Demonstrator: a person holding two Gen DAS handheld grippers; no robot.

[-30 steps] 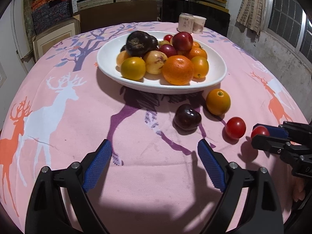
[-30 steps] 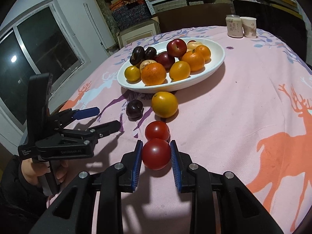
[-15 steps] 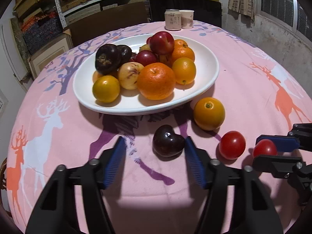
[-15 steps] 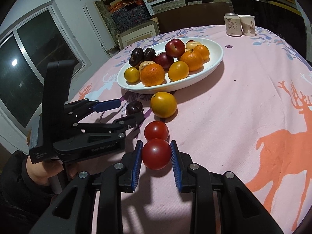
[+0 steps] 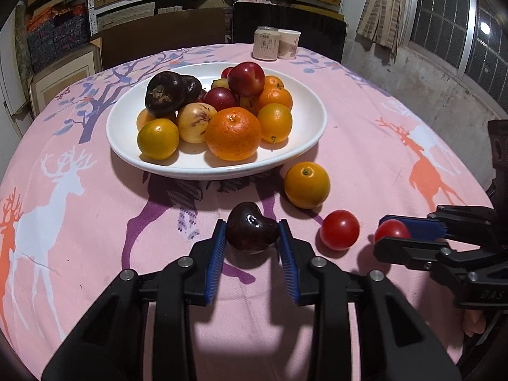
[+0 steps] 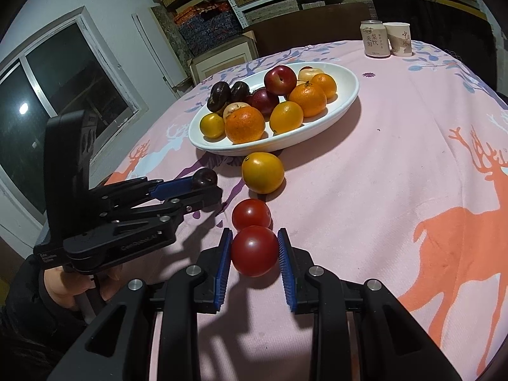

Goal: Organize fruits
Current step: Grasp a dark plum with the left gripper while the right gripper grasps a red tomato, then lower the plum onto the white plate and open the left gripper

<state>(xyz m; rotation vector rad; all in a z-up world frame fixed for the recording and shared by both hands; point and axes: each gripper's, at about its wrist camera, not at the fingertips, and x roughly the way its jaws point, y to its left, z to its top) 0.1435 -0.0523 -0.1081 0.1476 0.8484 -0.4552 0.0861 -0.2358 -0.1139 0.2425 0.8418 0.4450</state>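
Observation:
A white bowl [image 5: 304, 146] piled with oranges, plums and dark fruits stands mid-table on the pink deer cloth. In front of it lie an orange [image 5: 306, 184] and a red tomato [image 5: 339, 230]. My left gripper [image 5: 251, 227] has its jaws closing, and both blue pads press on a dark plum [image 5: 252, 233] resting on the cloth. In the right wrist view, my right gripper [image 6: 254, 241] is shut on a second red tomato [image 6: 254, 250], which sits just behind the loose tomato [image 6: 251, 214]. The left gripper [image 6: 203, 187] shows there too, to the left, held by a hand.
A drink can [image 5: 265, 43] and a paper cup [image 5: 289, 44] stand at the table's far edge. Shelves with boxes and a dark chair back lie beyond. A dark window [image 6: 63, 95] is on the left wall. Bare cloth stretches right of the bowl [image 6: 346, 95].
My left gripper went forward to the dark plum and its wide-open jaws closed in on it. The right gripper kept still with the tomato between its pads.

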